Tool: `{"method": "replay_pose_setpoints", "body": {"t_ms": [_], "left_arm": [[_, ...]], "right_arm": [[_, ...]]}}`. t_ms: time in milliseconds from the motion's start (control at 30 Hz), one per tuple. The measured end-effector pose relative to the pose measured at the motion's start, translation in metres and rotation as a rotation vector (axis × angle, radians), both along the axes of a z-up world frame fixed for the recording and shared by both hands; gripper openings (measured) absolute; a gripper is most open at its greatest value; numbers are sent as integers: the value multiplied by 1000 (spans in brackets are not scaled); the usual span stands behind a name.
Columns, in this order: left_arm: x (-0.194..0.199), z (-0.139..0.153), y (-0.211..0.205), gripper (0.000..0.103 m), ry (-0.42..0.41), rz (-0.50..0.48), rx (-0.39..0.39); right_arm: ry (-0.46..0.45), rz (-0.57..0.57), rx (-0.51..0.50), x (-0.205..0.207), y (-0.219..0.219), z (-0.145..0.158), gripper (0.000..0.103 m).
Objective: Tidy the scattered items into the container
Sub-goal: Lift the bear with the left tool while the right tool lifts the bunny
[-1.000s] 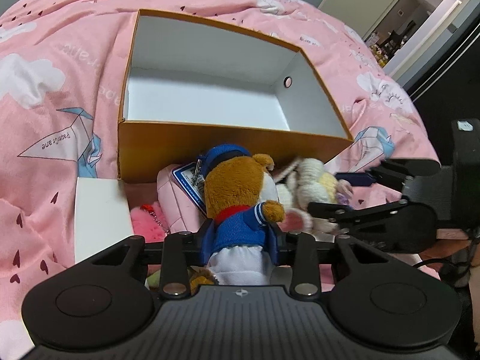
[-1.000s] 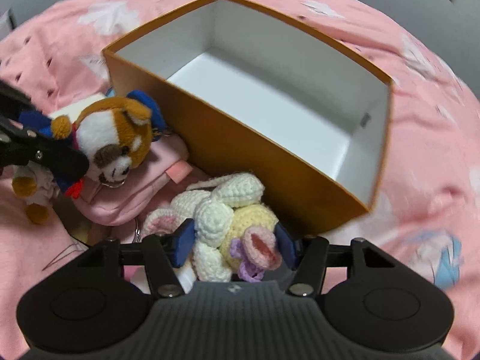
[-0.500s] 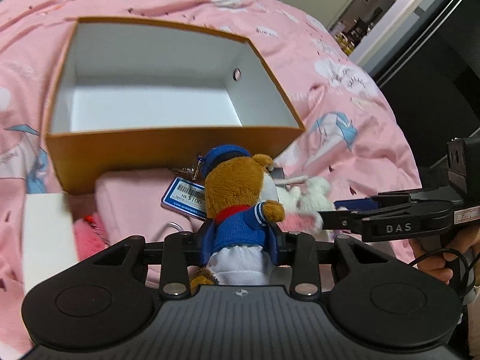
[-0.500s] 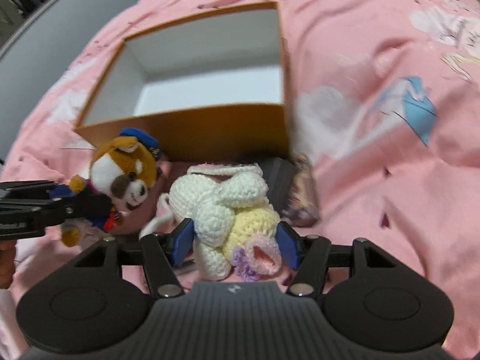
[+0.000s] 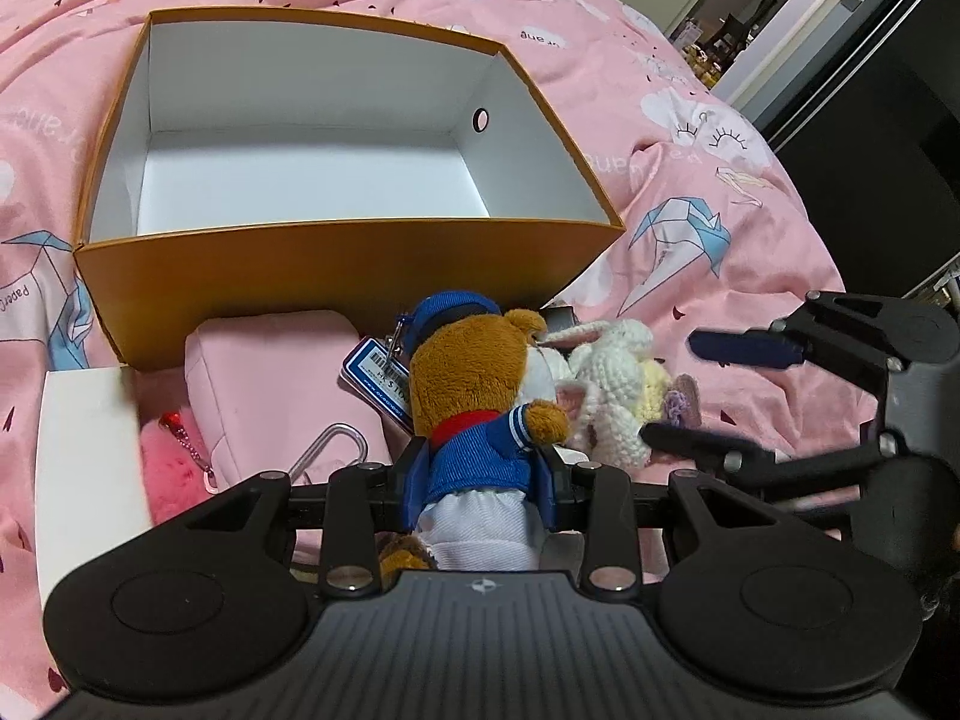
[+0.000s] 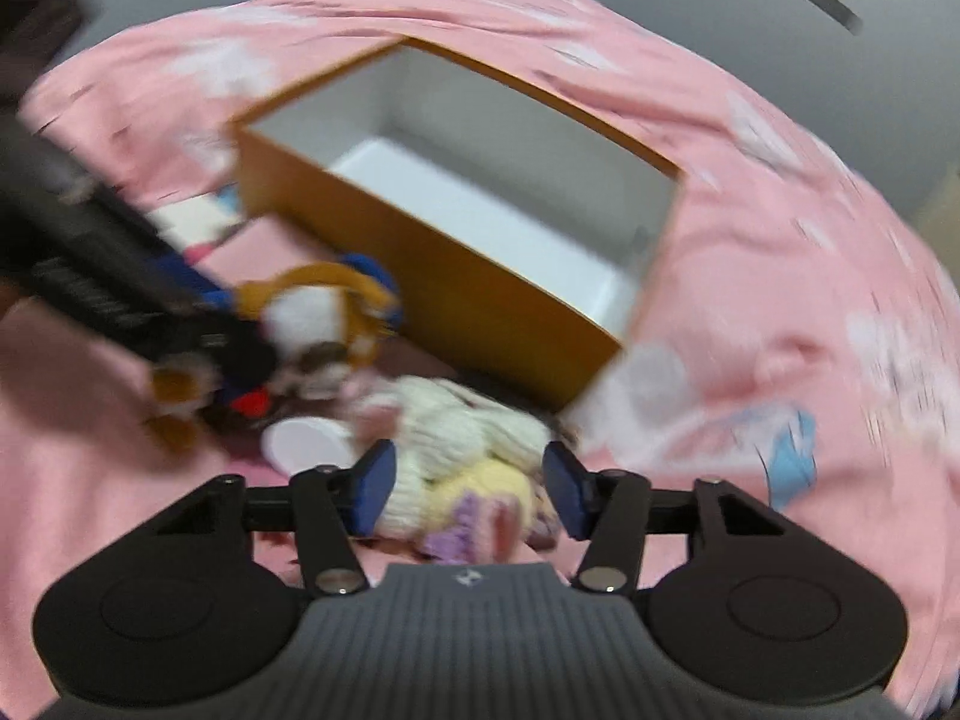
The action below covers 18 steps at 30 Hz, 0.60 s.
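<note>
An orange box (image 5: pixel 336 264) with a white inside stands open on the pink bed; it also shows in the right wrist view (image 6: pixel 432 276). My left gripper (image 5: pixel 480 474) is shut on a brown plush bear in a blue sailor suit (image 5: pixel 474 396), held in front of the box's near wall. My right gripper (image 6: pixel 468 483) has its jaws on both sides of a white and yellow crocheted bunny (image 6: pixel 462 450), which also shows in the left wrist view (image 5: pixel 612 384). That view is blurred, so the grip is unclear.
A pink pouch (image 5: pixel 276 384) with a carabiner lies against the box's near wall. A pink fluffy charm (image 5: pixel 171 462) and a white card (image 5: pixel 84 468) lie left of it. A small white disc (image 6: pixel 306 444) lies by the bunny. Pink bedding (image 5: pixel 690 192) surrounds everything.
The right gripper has swung round with the bunny between its fingers and is in fast motion. The left gripper still holds the bear, and its view has shifted so the box sits more to the right.
</note>
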<state>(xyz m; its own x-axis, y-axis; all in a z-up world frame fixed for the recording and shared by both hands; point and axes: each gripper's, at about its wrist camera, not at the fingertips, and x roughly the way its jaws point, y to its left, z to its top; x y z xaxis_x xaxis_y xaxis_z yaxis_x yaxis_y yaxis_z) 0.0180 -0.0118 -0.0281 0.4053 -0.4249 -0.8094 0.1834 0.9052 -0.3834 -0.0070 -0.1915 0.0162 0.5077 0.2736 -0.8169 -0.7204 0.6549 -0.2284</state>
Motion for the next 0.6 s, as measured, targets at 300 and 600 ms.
{"method": "replay_pose_setpoints", "body": {"t_ms": [300,600], "left_arm": [[-2,1,3,40,-2,12,-4],[-1,-1,4,40,5,16,-3]], "right_arm": [[-5,235,-166,-8,30,-29,45],[-79,245,-285,14,19,-43,66]]}}
